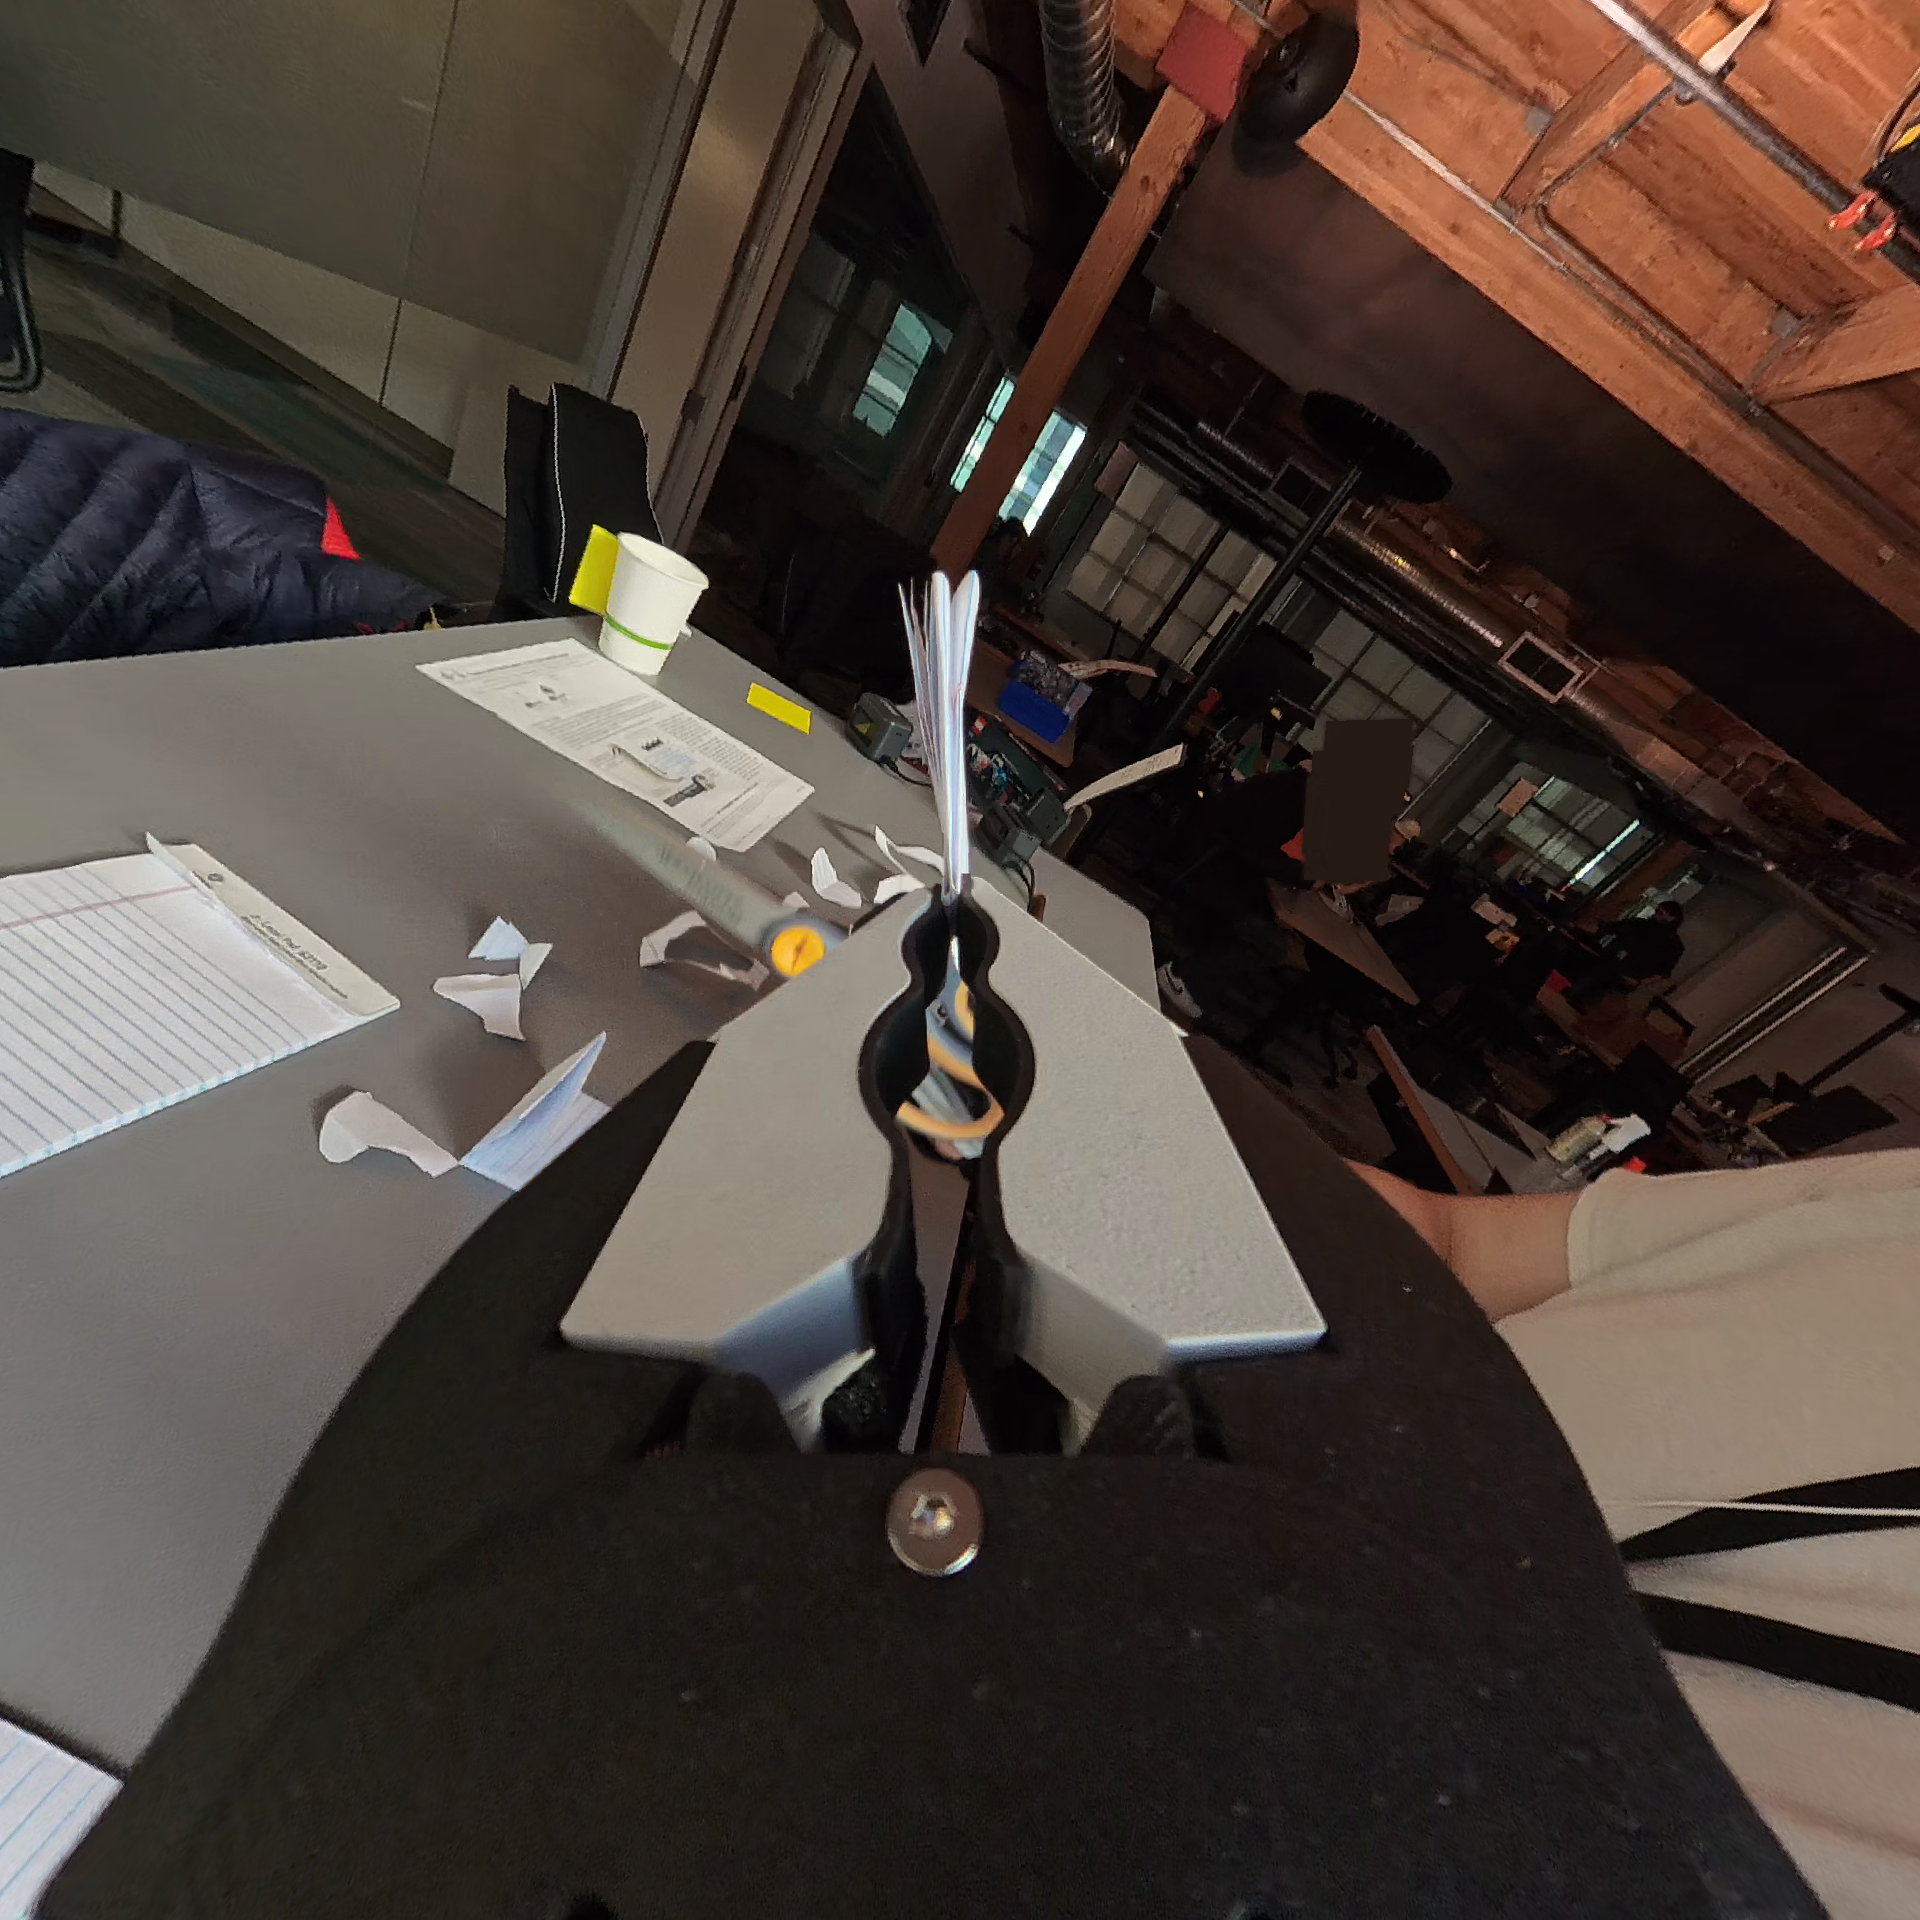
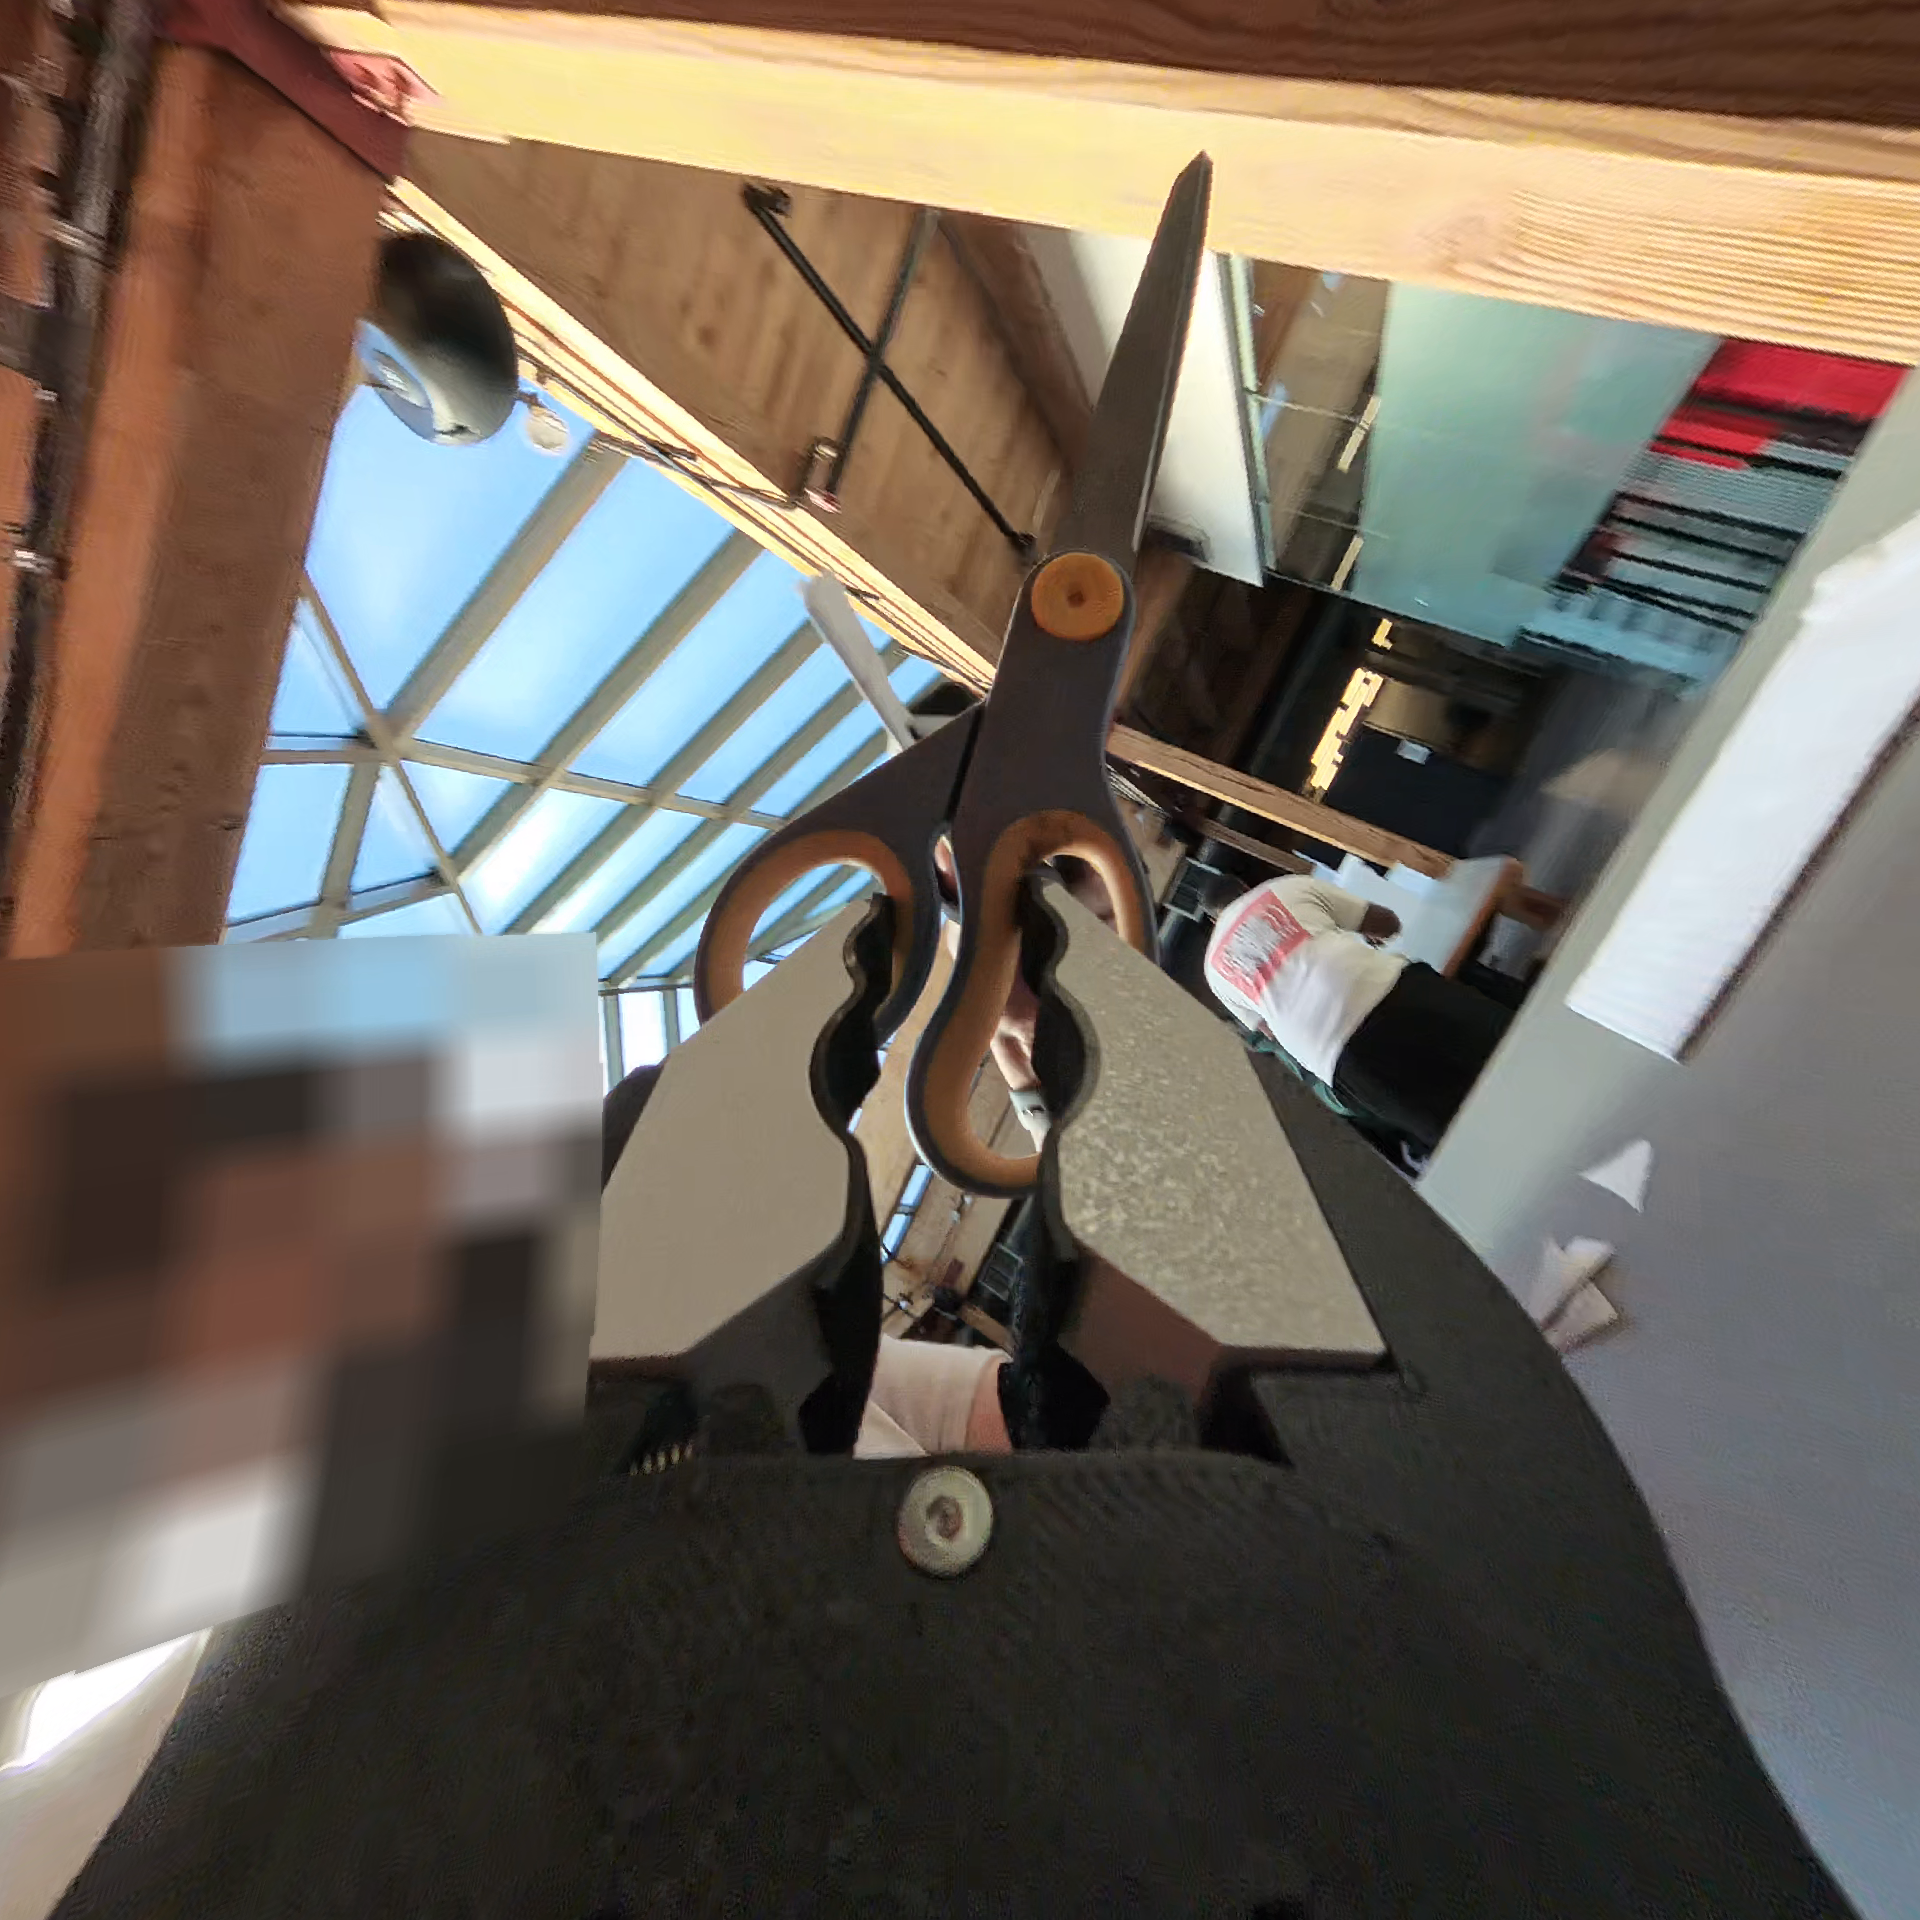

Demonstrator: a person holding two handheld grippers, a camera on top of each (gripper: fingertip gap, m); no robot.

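My left gripper (image 1: 951,906) is shut on a folded piece of white lined paper (image 1: 943,727). The paper stands edge-on above the fingertips, its layers fanning at the top. Just beyond the gripper, over the grey table (image 1: 312,779), lie blurred scissors (image 1: 717,888) with an orange pivot; an orange handle shows through the finger gap. In the right wrist view my right gripper (image 2: 956,904) holds black and orange scissors (image 2: 1075,727). Each fingertip (image 2: 1060,914) sits in a handle loop, and the closed blades point up toward the ceiling.
Torn paper scraps (image 1: 499,977) lie on the table, with a lined notepad (image 1: 135,987) at the left. At the far edge are a printed sheet (image 1: 623,738), a white paper cup (image 1: 649,613) and yellow sticky notes (image 1: 777,709). A person's arm (image 1: 1507,1236) is at the right.
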